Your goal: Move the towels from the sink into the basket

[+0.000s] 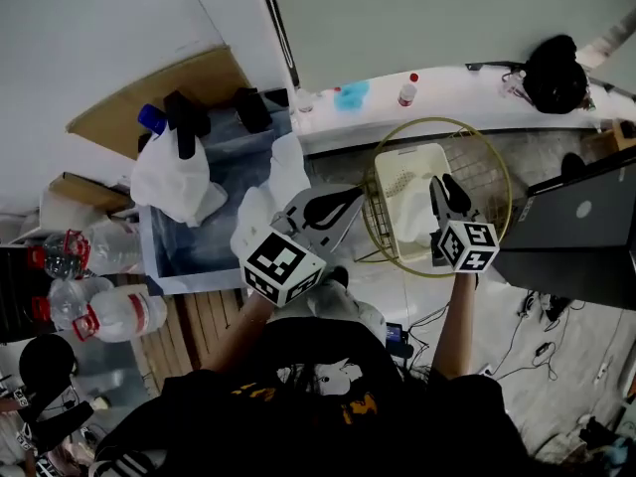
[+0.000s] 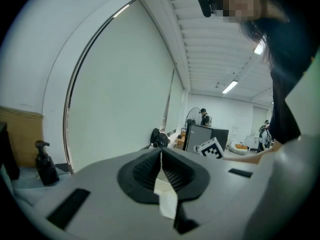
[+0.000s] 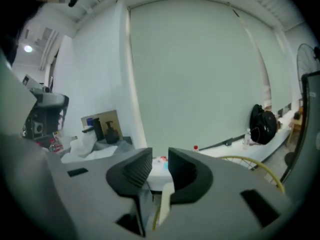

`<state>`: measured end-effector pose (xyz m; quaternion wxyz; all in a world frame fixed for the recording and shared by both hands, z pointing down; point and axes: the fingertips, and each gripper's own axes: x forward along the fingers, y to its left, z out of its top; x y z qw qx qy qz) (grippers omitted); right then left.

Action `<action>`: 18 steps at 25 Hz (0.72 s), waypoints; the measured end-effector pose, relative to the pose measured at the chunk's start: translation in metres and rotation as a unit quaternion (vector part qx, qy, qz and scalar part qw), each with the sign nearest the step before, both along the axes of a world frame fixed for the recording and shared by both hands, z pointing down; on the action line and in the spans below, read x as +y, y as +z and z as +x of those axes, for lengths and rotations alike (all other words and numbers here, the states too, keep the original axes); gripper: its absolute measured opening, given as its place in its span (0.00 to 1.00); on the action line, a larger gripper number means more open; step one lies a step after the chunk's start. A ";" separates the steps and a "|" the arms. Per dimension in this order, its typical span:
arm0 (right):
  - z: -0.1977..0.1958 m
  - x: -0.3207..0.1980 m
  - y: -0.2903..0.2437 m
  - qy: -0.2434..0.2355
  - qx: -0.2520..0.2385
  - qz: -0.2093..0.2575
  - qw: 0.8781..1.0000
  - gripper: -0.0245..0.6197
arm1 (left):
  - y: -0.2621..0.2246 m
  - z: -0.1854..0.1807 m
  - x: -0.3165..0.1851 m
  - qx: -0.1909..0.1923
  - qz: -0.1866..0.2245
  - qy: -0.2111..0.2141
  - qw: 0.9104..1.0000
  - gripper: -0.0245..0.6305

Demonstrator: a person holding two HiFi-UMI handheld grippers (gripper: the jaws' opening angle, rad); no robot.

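Note:
The grey-blue sink point(image 1: 164, 266) is at the left of the head view, with a white towel point(image 1: 174, 182) heaped on its far-left edge. My left gripper point(image 1: 338, 205) hangs between sink and basket, shut on another white towel point(image 1: 260, 212) that trails back toward the sink. In the left gripper view the jaws point(image 2: 161, 156) meet with white cloth point(image 2: 167, 199) pinched below them. The round gold wire basket point(image 1: 492, 167) stands to the right with a white towel point(image 1: 407, 197) lying in it. My right gripper point(image 1: 449, 195) is over that basket; its jaws point(image 3: 160, 166) stand apart with nothing between them.
Black pump bottles point(image 1: 184, 117) stand at the sink's back edge. Plastic bottles point(image 1: 109, 316) lie left of the sink. A laptop point(image 1: 576, 217) is right of the basket. A black bag point(image 1: 555, 73) and a small bottle point(image 1: 407, 89) sit on the white ledge.

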<state>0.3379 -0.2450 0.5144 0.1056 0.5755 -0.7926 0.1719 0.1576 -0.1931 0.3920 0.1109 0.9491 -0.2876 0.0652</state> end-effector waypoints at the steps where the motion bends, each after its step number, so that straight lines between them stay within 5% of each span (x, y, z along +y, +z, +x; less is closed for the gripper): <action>1: -0.013 0.001 -0.017 -0.007 -0.006 0.018 1.000 0.18 | -0.003 -0.009 0.000 0.002 0.003 -0.007 1.000 0.06; 9: -0.138 0.004 -0.110 -0.085 -0.036 0.106 0.990 0.16 | -0.022 -0.106 0.004 0.009 0.022 -0.073 0.997 0.06; 18: -0.351 0.022 -0.143 -0.240 -0.076 0.121 0.960 0.14 | -0.021 -0.259 0.028 0.008 0.023 -0.178 0.984 0.06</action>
